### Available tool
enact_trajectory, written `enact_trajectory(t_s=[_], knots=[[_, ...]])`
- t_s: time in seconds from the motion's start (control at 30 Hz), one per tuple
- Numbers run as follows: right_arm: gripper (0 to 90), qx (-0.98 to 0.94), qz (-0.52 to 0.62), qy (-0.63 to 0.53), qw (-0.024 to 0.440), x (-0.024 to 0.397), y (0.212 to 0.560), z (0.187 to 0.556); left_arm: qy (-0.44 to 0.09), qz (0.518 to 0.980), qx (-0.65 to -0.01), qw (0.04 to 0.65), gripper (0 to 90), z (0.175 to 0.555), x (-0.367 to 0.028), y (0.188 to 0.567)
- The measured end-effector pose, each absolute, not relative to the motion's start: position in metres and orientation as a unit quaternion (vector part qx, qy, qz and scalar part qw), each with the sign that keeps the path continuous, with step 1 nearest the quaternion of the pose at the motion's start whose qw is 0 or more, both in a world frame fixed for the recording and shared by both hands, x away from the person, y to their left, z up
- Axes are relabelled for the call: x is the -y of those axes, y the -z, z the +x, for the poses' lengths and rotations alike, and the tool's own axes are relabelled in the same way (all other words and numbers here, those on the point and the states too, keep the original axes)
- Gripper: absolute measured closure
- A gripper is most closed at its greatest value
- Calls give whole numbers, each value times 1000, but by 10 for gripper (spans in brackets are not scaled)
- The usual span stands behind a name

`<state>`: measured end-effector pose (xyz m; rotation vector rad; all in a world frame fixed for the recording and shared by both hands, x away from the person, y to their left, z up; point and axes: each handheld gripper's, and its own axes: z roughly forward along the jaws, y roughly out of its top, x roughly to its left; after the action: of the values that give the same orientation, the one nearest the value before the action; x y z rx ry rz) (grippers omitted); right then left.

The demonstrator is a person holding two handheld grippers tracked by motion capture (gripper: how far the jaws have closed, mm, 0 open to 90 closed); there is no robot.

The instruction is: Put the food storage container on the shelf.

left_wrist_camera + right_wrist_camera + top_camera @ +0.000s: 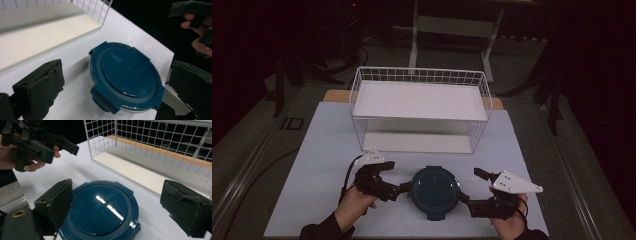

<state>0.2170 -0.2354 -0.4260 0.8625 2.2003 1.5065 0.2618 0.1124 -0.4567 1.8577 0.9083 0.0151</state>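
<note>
A round container with a dark teal clip-on lid (434, 192) (127, 75) (102, 207) sits on the white table cover near the front edge. My left gripper (396, 177) (119, 73) is just left of it, open, its jaws standing either side of the lid without touching. My right gripper (472, 186) (120, 205) is at the container's right side, also open, with the lid between its jaws and not pressed. The left gripper and the hand holding it also appear at the top left of the right gripper view. Nothing is held.
A white wire basket rack (419, 100) with an upper and a lower white shelf stands behind the container, its open front facing me. The white table cover (322, 160) ends close to my hands. A white stand frame (452, 25) is on the dark floor beyond.
</note>
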Motion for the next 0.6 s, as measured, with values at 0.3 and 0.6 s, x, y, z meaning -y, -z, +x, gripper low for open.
enact_trajectory(t_s=[0.3,0.6], knots=[[111,-775,313,-521,171,232,430,216,73,758,-430,484,0,275,-103,479],[114,-778,322,-515,160,233,437,217,164,715,-519,438,0,284,-106,493]])
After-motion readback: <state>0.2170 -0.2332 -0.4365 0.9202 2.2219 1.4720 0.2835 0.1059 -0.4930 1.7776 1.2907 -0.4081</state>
